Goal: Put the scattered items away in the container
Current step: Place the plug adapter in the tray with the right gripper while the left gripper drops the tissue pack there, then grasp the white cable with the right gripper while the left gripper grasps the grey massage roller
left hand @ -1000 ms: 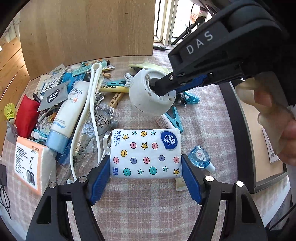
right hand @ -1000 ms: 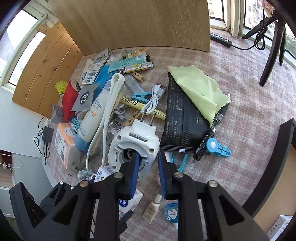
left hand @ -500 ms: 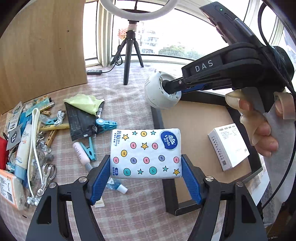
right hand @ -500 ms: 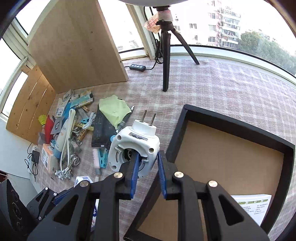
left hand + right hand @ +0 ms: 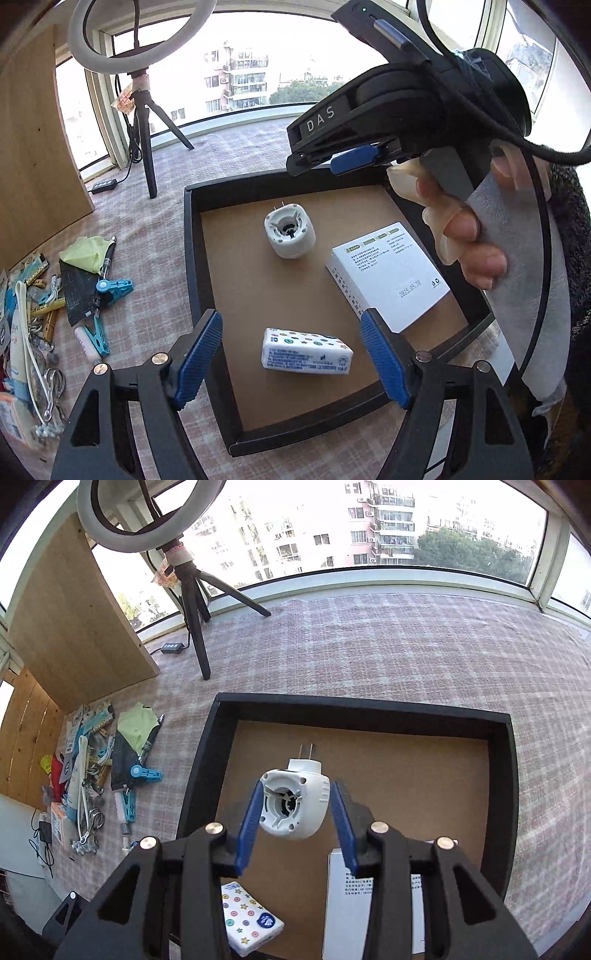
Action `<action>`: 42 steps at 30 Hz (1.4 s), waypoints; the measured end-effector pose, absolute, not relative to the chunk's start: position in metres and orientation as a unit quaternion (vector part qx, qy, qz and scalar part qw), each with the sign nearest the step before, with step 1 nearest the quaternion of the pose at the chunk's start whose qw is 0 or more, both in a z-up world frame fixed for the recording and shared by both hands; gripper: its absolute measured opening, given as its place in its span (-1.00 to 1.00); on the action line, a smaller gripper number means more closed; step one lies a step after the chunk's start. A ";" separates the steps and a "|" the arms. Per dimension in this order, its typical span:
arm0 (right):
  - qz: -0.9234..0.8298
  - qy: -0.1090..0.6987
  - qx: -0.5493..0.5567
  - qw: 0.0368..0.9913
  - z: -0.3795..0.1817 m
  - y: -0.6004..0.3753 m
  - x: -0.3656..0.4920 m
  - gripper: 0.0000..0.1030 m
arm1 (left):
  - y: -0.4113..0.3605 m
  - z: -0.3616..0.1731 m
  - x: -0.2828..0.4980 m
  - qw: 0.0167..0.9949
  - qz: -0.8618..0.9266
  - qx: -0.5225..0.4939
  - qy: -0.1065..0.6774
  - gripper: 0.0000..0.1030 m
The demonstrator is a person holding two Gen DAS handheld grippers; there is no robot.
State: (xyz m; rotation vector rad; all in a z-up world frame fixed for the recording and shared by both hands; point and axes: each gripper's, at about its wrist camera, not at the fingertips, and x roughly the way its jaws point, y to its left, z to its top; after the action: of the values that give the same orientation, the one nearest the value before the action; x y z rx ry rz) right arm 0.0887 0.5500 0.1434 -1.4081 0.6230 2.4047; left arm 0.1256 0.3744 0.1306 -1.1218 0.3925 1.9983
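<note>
Both tools open wide, nothing held; left tool [image 5: 291,354] hovers above the star-patterned white tissue pack [image 5: 306,350], lying on the brown floor of the shallow black-walled tray [image 5: 192,258]; right tool [image 5: 295,825] brackets the round white plug-in device [image 5: 293,803] without contact, apparently resting in the tray beside the flat white printed carton [image 5: 388,273]. Judgement: release done; lift straight up before swinging toward the clutter pile [image 5: 40,314] on the checked counter [image 5: 369,646], keeping jaws spread to avoid snagging either item.

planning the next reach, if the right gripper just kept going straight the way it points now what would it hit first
Most likely the white plug-in device, which sits between the open fingers of the right gripper, on the floor of the black tray. Depth is hard to judge here.
</note>
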 end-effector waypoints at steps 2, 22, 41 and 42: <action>0.841 0.219 -0.474 0.139 0.150 0.547 0.089 0.03 | 0.368 0.132 0.123 0.388 0.795 -0.443 0.147 0.47; 0.869 0.115 -0.482 0.007 0.148 0.392 -0.013 0.04 | 0.163 0.130 0.074 0.098 0.883 -0.458 0.021 0.39; 0.827 0.053 -0.548 -0.118 0.122 0.227 -0.142 0.04 | -0.002 0.075 0.051 -0.056 0.825 -0.540 -0.157 0.25; 0.824 0.049 -0.552 -0.116 0.117 0.223 -0.148 0.04 | -0.001 0.073 0.048 -0.052 0.823 -0.542 -0.161 0.24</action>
State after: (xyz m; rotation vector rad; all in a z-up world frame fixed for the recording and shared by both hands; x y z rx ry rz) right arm -0.1483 0.2232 0.1174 -1.8740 0.1672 2.8001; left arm 0.0482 -0.0005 0.0729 -1.7633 -0.5227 2.6753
